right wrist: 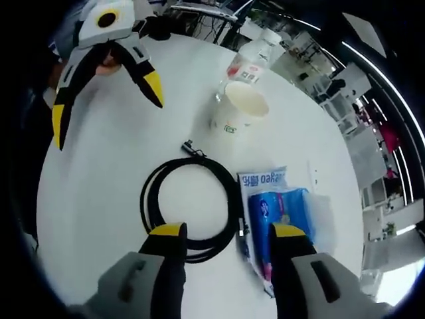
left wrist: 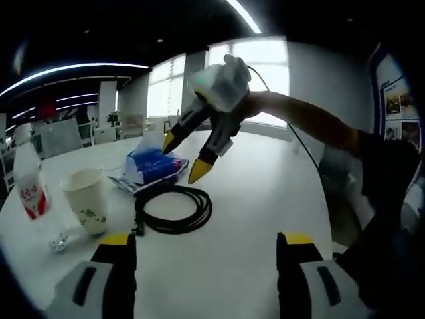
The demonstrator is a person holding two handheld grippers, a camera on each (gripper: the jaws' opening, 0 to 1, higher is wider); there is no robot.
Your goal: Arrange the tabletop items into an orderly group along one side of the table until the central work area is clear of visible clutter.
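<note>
We are at the start of the gathering: both grippers hang open and hold nothing. The right gripper (right wrist: pixel 227 234) hovers over the coiled black cable (right wrist: pixel 192 209), just beside the soft blue tissue pack (right wrist: pixel 282 219). Next we must close on the thin, springy cable. The paper cup (left wrist: pixel 87 199) and the plastic bottle (left wrist: pixel 30 183) wait near the left gripper (left wrist: pixel 206 239).

We see a white table (right wrist: pixel 99 153) carrying a coiled black cable (right wrist: pixel 192 211), with a blue tissue pack (right wrist: pixel 282 216) just beside it. A paper cup (right wrist: pixel 240 106) and a bottle (right wrist: pixel 255 56) stand near each other farther along.
</note>
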